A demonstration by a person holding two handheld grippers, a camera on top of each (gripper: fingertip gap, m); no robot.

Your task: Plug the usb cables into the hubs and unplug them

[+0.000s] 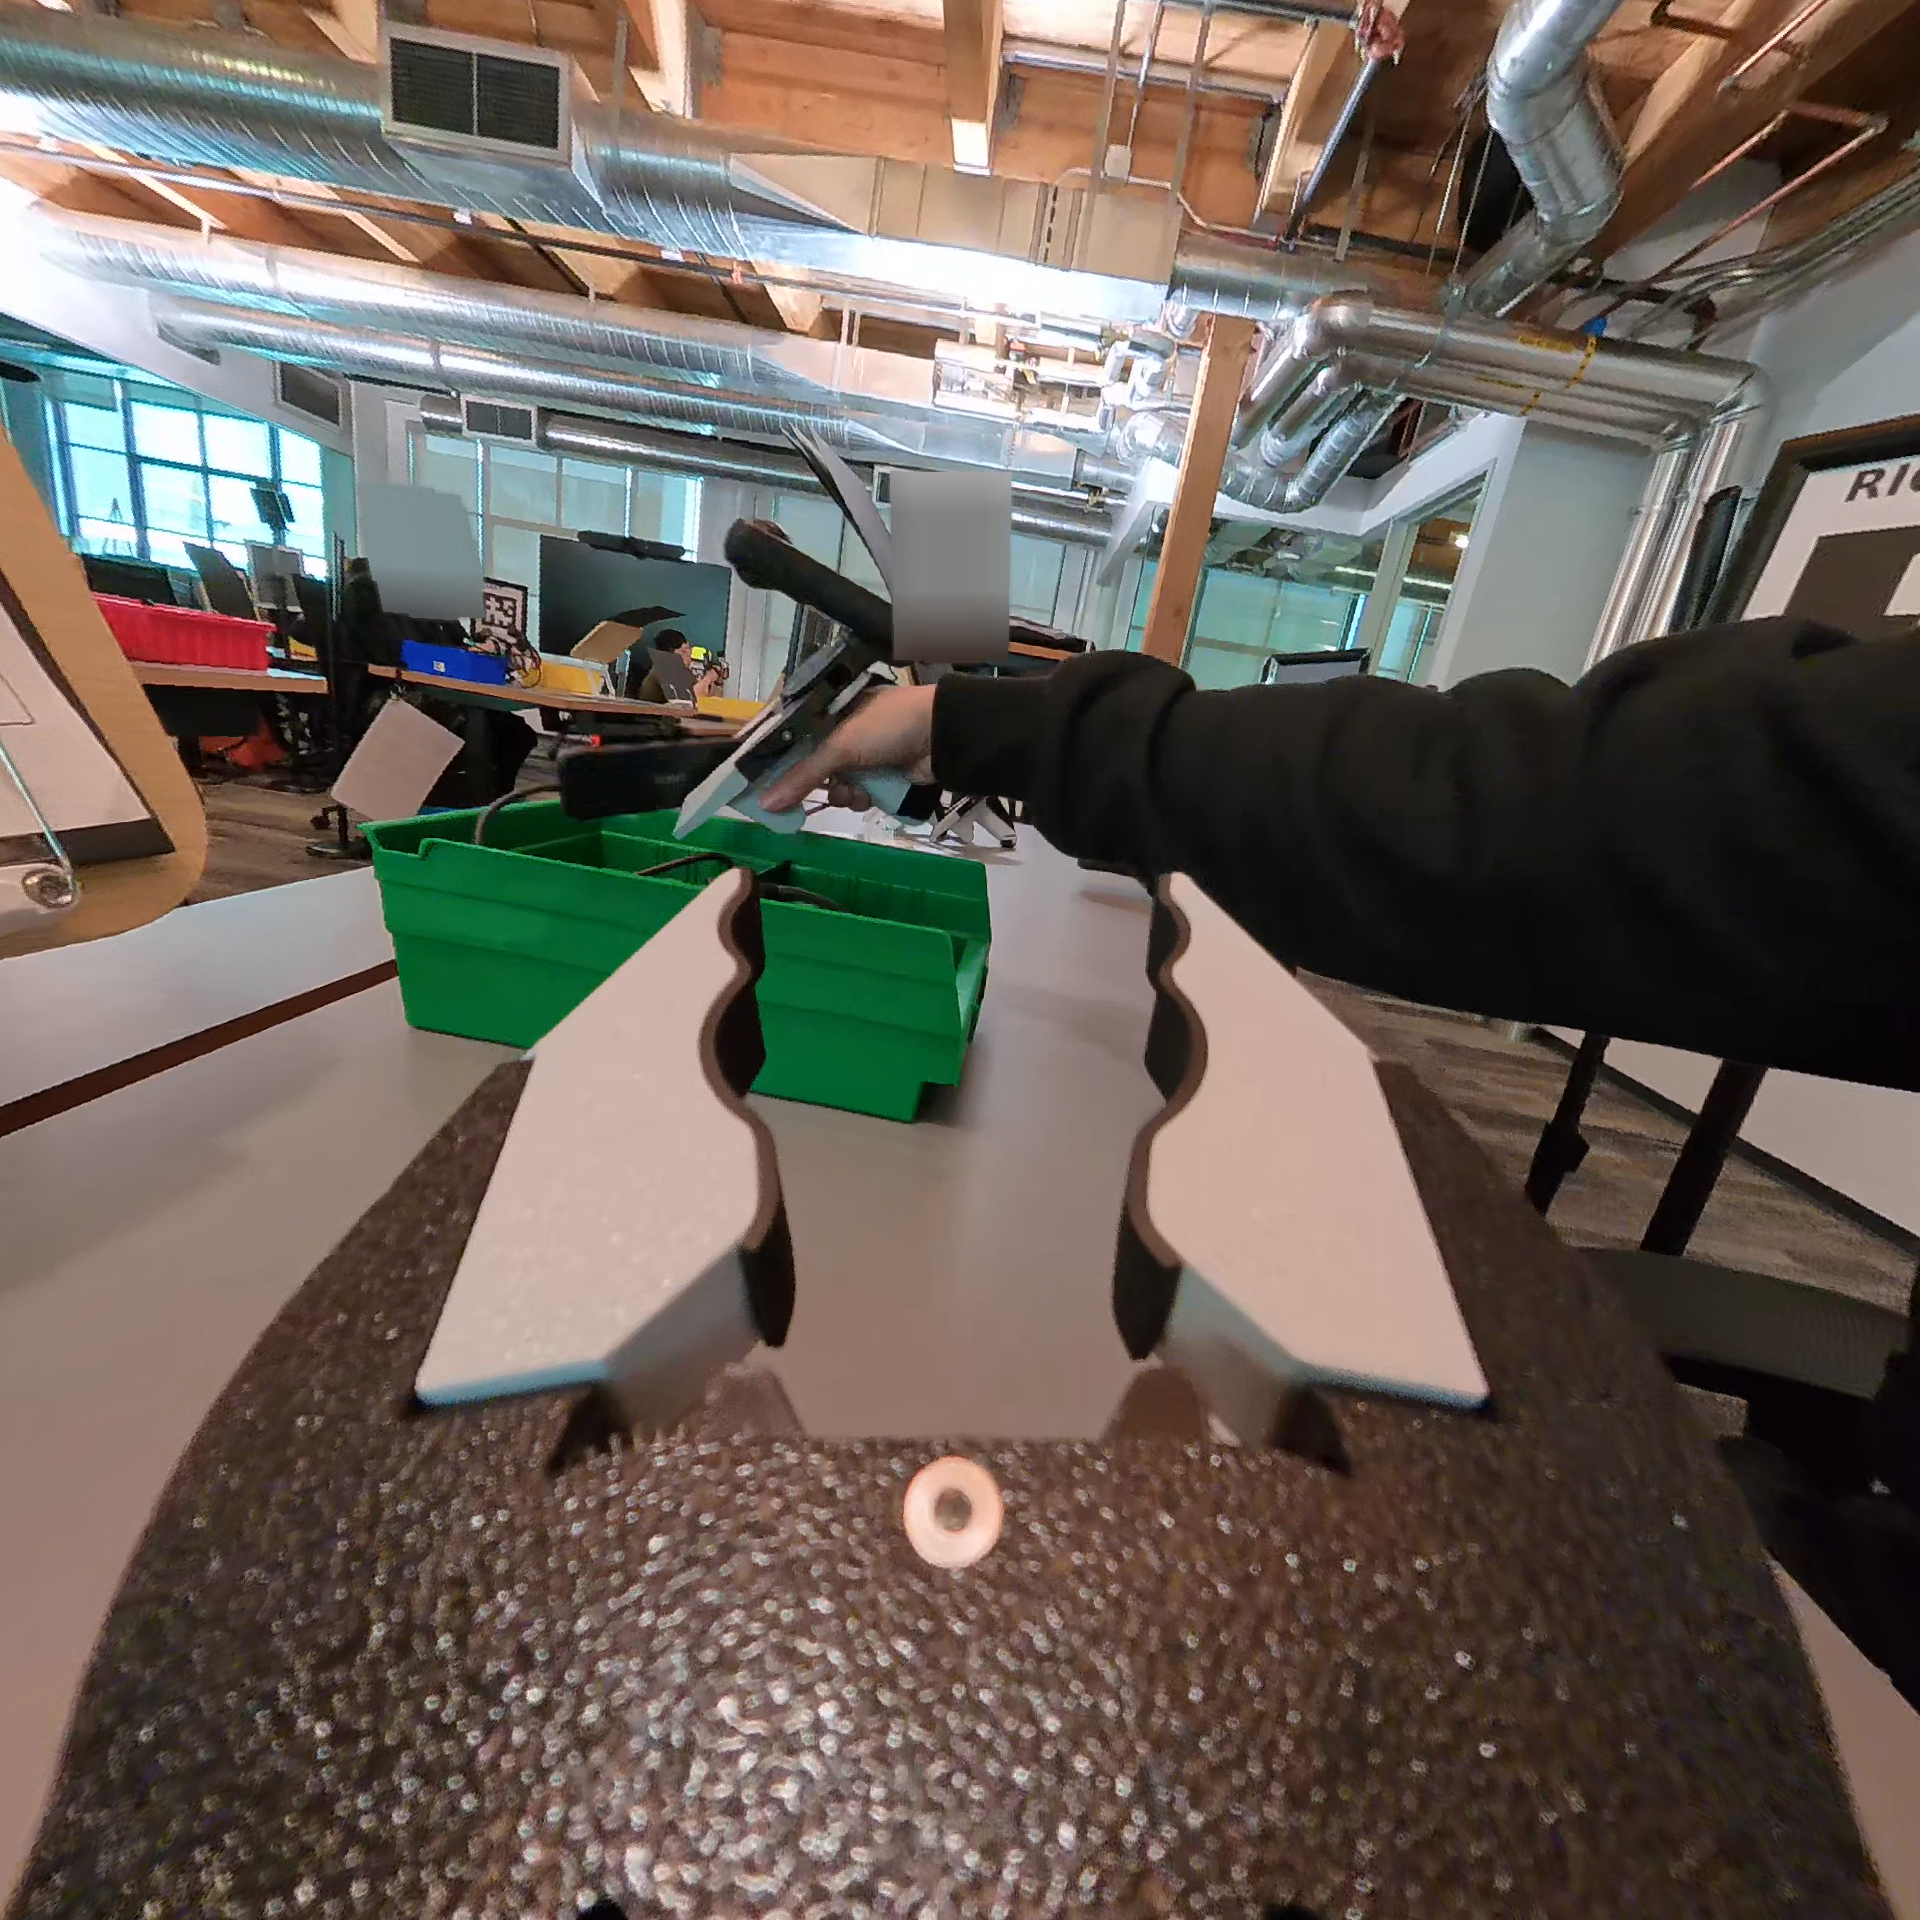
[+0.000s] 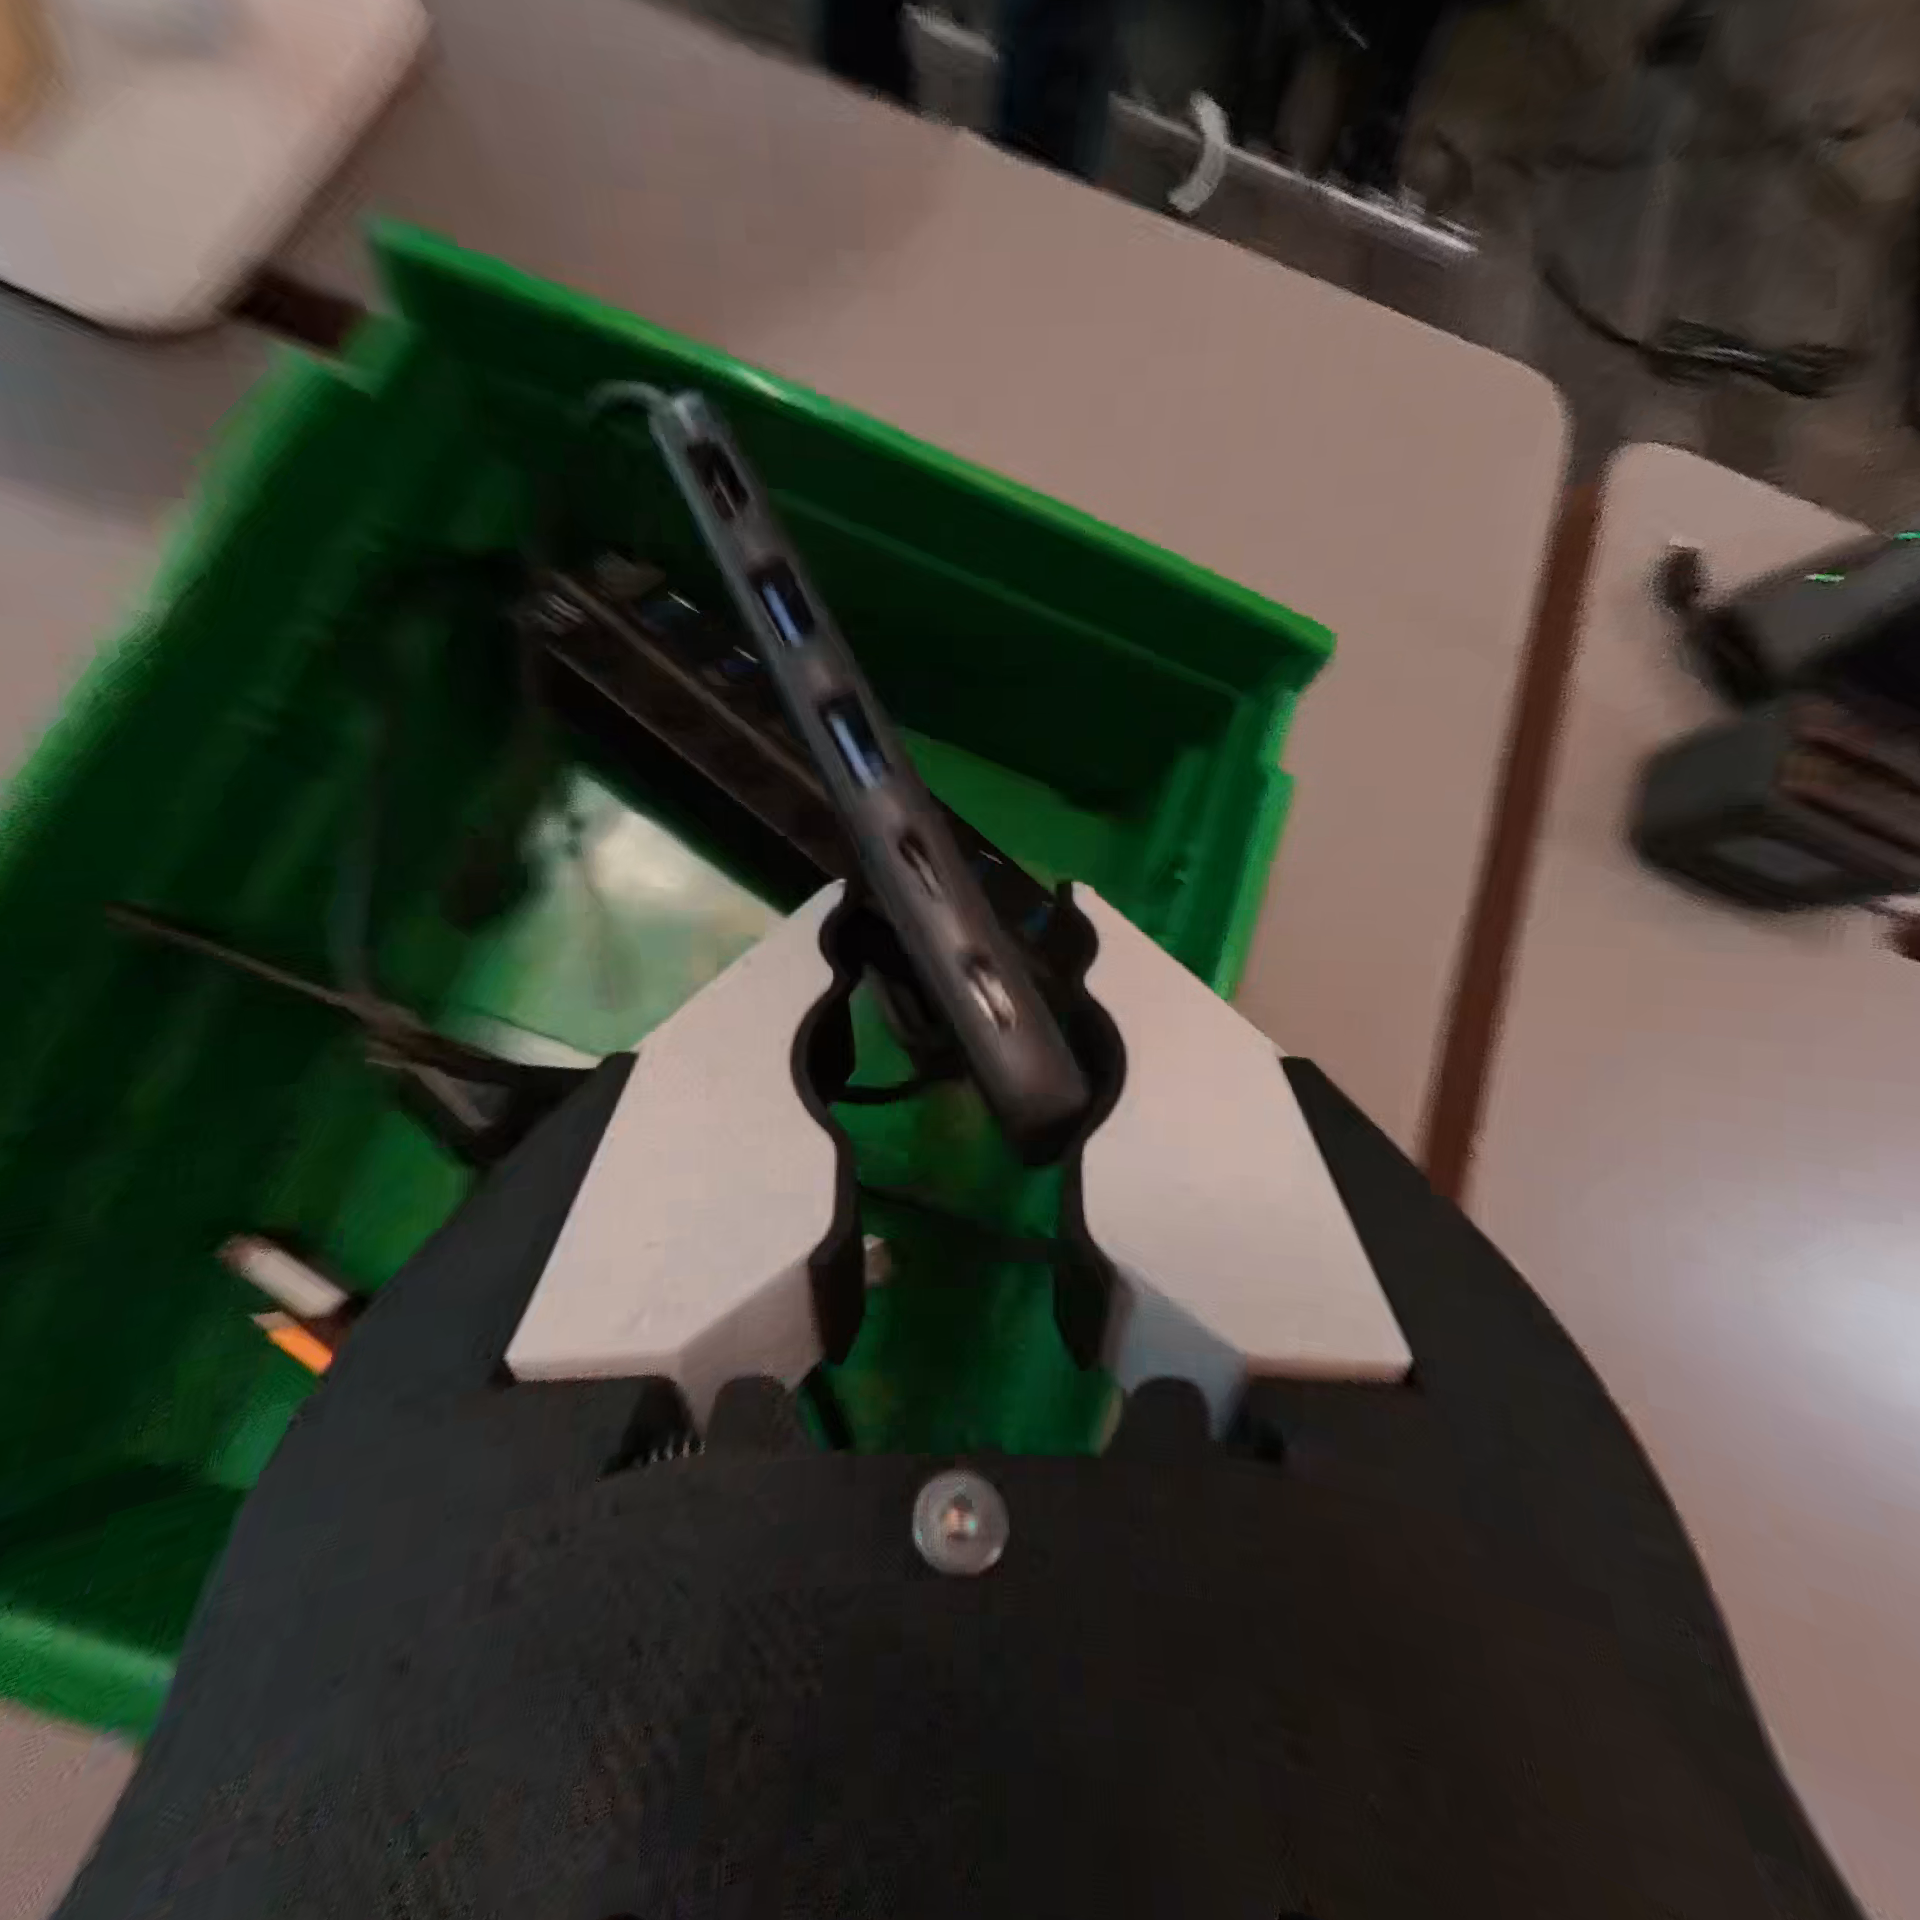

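bare table [image 1: 260, 1174] lying open before the green bin [image 1: 582, 966], right gripper [image 1: 717, 800] and sleeve [image 1: 1455, 821] hanging across above it

The left gripper [image 1: 951, 1049] is held level and low, its jaws spread wide with nothing between them. The right gripper [image 2: 961, 1023] is tipped steeply downward, jaws drawn in around a slim dark hub [image 2: 862, 748] (gripped near its end). In the left wrist view, a dark-sleeved arm [image 1: 1455, 821] reaches across, its hand [image 1: 868, 743] wrapped around that gripper's handle.

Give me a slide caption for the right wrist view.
Right gripper lifts a slim grey USB hub above the green bin.
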